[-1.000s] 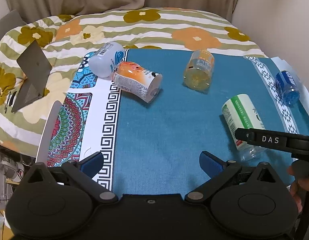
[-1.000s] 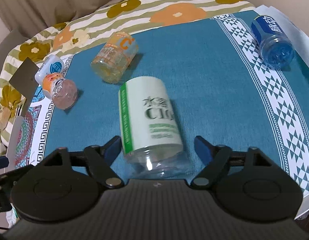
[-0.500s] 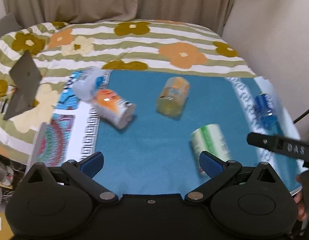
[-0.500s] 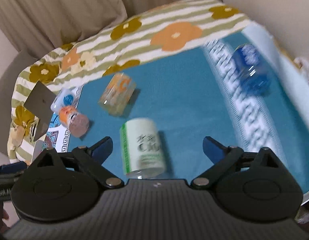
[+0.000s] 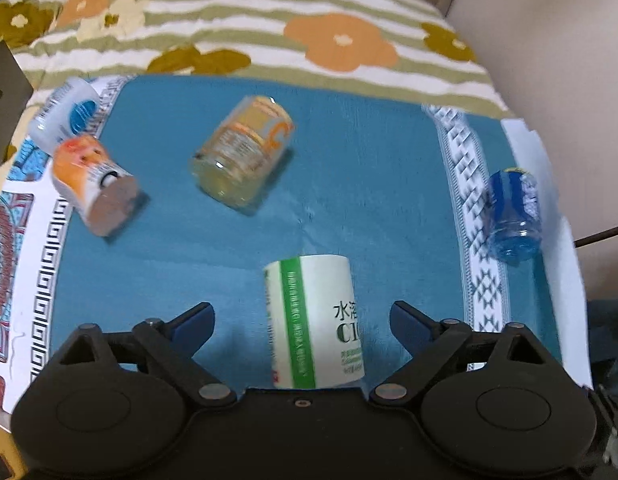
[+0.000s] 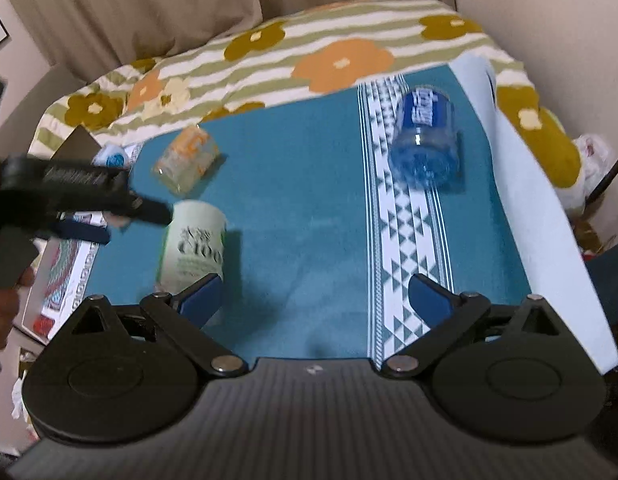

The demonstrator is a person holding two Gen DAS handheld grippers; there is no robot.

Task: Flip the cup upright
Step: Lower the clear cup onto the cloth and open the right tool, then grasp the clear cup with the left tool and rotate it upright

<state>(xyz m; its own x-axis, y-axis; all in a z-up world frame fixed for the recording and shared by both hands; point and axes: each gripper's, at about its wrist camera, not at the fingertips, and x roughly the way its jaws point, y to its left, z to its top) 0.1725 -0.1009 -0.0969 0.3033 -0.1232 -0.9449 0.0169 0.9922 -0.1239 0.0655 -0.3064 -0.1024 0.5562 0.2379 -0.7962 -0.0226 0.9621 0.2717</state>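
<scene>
Several cups lie on their sides on a teal cloth. A white cup with a green label lies between the open jaws of my left gripper, not touched by them; it also shows in the right wrist view. An orange-yellow clear cup, an orange cup, a white-and-blue cup and a blue clear cup lie further off. My right gripper is open and empty over bare cloth, with the blue cup ahead of it to the right.
The cloth lies on a flower-patterned bedspread. A patterned white mat borders the cloth on the left. A dark flat stand is at the far left. The left gripper's body reaches in from the left of the right wrist view.
My left gripper has moved right and now has the green-label cup between its jaws. My right gripper has pulled back and swung right, away from that cup.
</scene>
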